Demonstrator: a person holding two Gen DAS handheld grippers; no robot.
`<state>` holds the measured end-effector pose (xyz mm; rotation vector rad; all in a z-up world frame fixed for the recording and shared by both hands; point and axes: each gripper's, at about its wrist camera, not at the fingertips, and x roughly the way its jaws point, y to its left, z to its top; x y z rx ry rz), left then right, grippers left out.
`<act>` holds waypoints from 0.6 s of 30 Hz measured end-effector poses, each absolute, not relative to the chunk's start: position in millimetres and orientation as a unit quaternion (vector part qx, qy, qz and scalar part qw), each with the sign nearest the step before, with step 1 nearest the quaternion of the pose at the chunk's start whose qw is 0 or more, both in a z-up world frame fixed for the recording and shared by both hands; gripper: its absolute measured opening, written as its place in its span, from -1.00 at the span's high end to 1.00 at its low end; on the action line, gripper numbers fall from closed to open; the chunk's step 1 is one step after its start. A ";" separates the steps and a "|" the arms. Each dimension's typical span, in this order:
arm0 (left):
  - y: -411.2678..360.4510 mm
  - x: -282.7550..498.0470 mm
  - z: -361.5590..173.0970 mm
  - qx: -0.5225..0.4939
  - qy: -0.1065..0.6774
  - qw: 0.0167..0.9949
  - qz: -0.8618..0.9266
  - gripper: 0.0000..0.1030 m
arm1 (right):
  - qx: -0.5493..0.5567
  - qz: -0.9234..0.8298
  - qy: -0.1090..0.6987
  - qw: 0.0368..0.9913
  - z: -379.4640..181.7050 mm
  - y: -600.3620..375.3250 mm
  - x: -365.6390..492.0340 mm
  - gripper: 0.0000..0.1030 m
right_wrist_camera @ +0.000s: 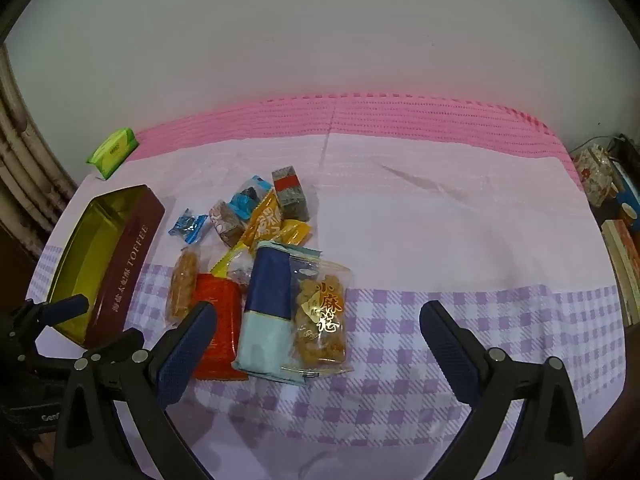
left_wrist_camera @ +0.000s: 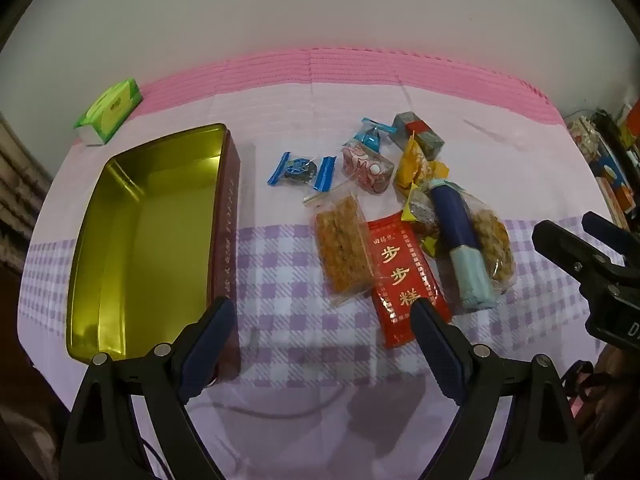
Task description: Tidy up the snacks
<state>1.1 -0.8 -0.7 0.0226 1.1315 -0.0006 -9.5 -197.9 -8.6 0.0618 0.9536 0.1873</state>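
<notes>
An open maroon toffee tin (left_wrist_camera: 228,216) with a gold inside stands empty at the left; it also shows in the right wrist view (right_wrist_camera: 128,264). A pile of wrapped snacks lies to its right: a red packet (left_wrist_camera: 400,276), a clear bag of orange crisps (left_wrist_camera: 342,248), a navy and light blue pack (left_wrist_camera: 464,240), a bag of fried twists (right_wrist_camera: 320,316), and small blue (left_wrist_camera: 298,170), pink (left_wrist_camera: 366,168), yellow (left_wrist_camera: 412,160) and grey (left_wrist_camera: 418,134) sweets. My left gripper (left_wrist_camera: 324,316) is open and empty, just before the red packet. My right gripper (right_wrist_camera: 320,320) is open and empty, near the pile's front.
A green tissue pack (left_wrist_camera: 110,112) lies at the table's back left. The table has a pink and purple checked cloth (right_wrist_camera: 460,240). Books and clutter (right_wrist_camera: 616,232) stand past the right edge. A wall rises behind the table.
</notes>
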 end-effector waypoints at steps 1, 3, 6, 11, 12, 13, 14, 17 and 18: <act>-1.7 1.9 -1.0 0.010 0.537 0.844 -0.002 -0.73 | 0.034 0.091 0.459 0.883 -8.9 -198.2 -8.7 -0.95; -0.5 3.8 -2.9 0.008 0.538 0.843 -0.006 -0.73 | 0.039 0.092 0.460 0.882 -9.8 -198.3 -6.3 -0.96; 7.5 1.4 0.2 0.004 0.537 0.844 -0.006 -0.73 | 0.042 0.092 0.463 0.881 -12.3 -198.3 -0.3 -0.96; 5.9 -4.0 -0.7 -0.005 0.534 0.845 -0.005 -0.73 | 0.026 0.095 0.452 0.887 0.6 -184.9 -20.7 -0.96; 8.0 -5.3 0.5 -0.008 0.533 0.846 -0.005 -0.73 | 0.024 0.095 0.452 0.886 0.9 -183.2 -21.3 -0.96; 7.9 -5.4 0.8 -0.007 0.532 0.847 -0.005 -0.73 | 0.023 0.094 0.453 0.886 1.4 -181.3 -21.9 -0.96; 8.5 -5.6 1.2 -0.005 0.531 0.847 -0.006 -0.73 | 0.022 0.094 0.453 0.886 2.0 -179.5 -22.4 -0.95; 11.3 -5.7 1.3 -0.007 0.531 0.847 0.001 -0.73 | 0.022 0.102 0.456 0.884 -3.6 -182.3 -18.1 -0.96; 12.5 -5.9 1.6 -0.009 0.531 0.848 0.002 -0.73 | 0.023 0.103 0.455 0.884 -5.7 -182.3 -18.6 -0.96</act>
